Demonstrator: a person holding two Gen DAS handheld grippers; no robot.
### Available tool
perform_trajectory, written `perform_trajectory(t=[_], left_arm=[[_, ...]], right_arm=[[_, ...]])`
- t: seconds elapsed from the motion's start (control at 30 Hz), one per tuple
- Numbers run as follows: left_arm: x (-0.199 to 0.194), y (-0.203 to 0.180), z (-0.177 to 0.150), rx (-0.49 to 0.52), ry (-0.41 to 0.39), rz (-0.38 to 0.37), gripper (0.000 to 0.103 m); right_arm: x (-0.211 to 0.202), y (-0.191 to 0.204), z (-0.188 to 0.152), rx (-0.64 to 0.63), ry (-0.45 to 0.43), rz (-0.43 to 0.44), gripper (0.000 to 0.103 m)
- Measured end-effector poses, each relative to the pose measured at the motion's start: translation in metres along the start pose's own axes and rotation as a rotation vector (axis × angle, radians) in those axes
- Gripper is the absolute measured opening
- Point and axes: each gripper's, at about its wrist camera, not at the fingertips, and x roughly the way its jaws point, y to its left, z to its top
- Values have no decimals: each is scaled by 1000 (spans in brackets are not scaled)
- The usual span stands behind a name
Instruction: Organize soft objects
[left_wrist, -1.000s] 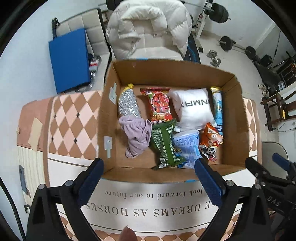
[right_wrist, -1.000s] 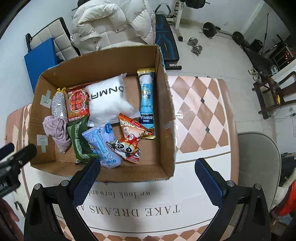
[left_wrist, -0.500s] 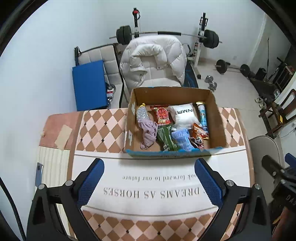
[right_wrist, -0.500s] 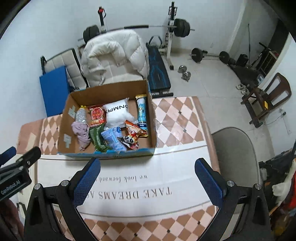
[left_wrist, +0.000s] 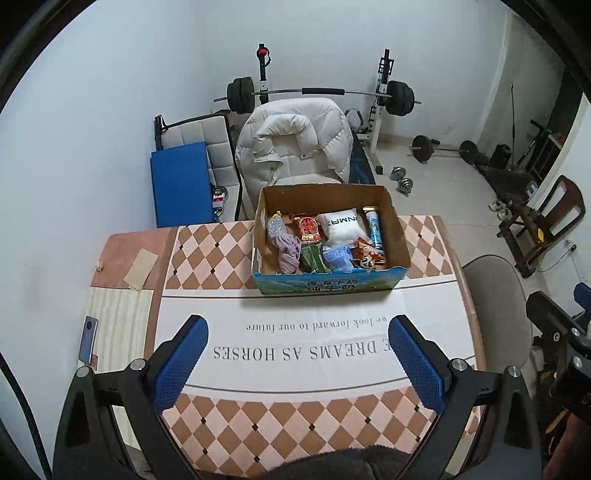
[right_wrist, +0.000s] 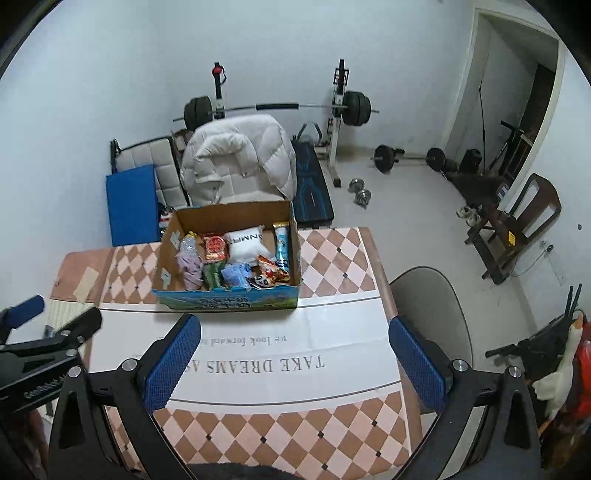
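Both grippers held above the near end of the table (left_wrist: 436, 266), well apart from the cardboard box (left_wrist: 328, 284). Left gripper (left_wrist: 295, 365) has its blue pads spread wide, nothing between them. Right gripper (right_wrist: 291, 365) same, jaws wide apart and empty. In the right wrist view the left gripper shows at the left edge.

Box sits at the far end of the checkered tablecloth, just past the white banner (left_wrist: 295, 343) with printed text. Inside the box, all soft stuff packed together: lilac cloth (left_wrist: 287, 251) at left with a silvery packet (left_wrist: 276, 226) behind it, red snack bag (left_wrist: 308, 227), green packet (left_wrist: 312, 258), white pillow pack (left_wrist: 341, 226), light blue pack (left_wrist: 337, 257), orange panda snack bag (left_wrist: 367, 256), tall blue tube pack (left_wrist: 375, 229) along the right wall (items touch or overlap, exact stacking unclear).

Behind the table: white puffer jacket (left_wrist: 295, 147) over a chair, barbell rack (left_wrist: 317, 94). Grey chair (left_wrist: 495, 306) at right.
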Motion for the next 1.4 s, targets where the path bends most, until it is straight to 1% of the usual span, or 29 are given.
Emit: perform_trajectory(t=[0.13,0.27,0.47,0.67,0.83,1.23,1.4], left_arm=[[-24,0,-6,-10,-36,-19,100],[-41,1,-11,-14,-59,-30,100],[-47,3,-14,-26,-74,-25,100],[-47,7,-11,-40,-98,0,100],[-43,9,-4,-48,-113,19,100],[-32,9,10,-46,-119,48,100],[-30,9,12,-46,-117,48,100]], right_arm=[[-36,5,-9,-15,-32,18,103],[-57,10,-16,-30,-38,27,103],[-77,8,-19,-28,-71,11,103],[-74,8,-10,-24,-105,-19,103],[-71,9,-3,-26,-121,-25,103],[-58,9,9,-27,-122,-32,103],[-55,7,12,-29,-121,-31,103]])
